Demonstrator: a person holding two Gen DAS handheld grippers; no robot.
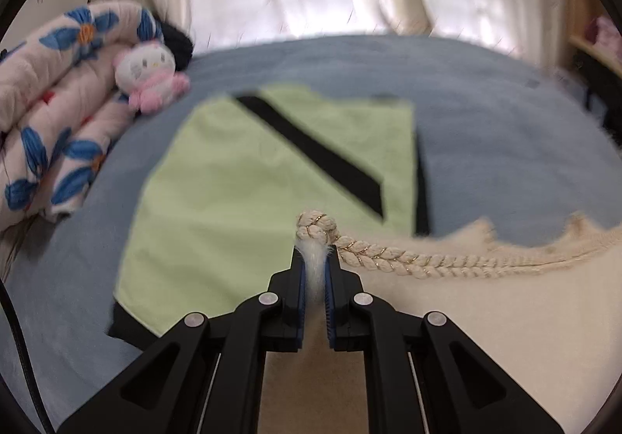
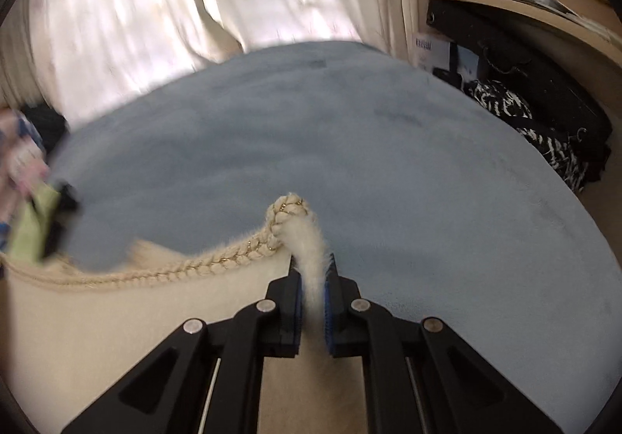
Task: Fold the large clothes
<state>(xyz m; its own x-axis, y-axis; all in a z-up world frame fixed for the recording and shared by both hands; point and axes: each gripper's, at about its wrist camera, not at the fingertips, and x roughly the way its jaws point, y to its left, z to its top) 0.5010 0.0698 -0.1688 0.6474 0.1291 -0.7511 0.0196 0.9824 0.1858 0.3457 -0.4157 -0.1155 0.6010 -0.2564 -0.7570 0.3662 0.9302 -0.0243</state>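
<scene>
**Cream garment pinched at both ends of its braided edge**

Garment first: we have the cream garment [image 1: 486,317] held up over the blue bed [image 1: 486,146], filling the lower right of the left wrist view and the lower left of the right wrist view. Its braided trim [image 1: 408,259] runs between our two hands, sagging slightly in the middle.

Our left hand-held gripper [image 1: 314,270] is pressed together on one fluffy corner of the garment, the braid's knotted end poking up just past the fingertips. Our right hand-held gripper [image 2: 311,274] pinches the other corner the same way. Both point forward and slightly down over the bed, roughly level with each other.

We judge this to be the carrying or spreading step: the edge is gripped but the cloth is not yet laid flat for a fold. The next move likely calls for keeping the edge taut and setting the garment down on bare bed.

A green cloth [image 1: 233,200] with black stripes already lies flat at the centre of the left view, so we need to land beside it, not on it. A floral quilt [image 1: 58,103] and a plush toy [image 1: 149,76] sit at the upper left.
</scene>
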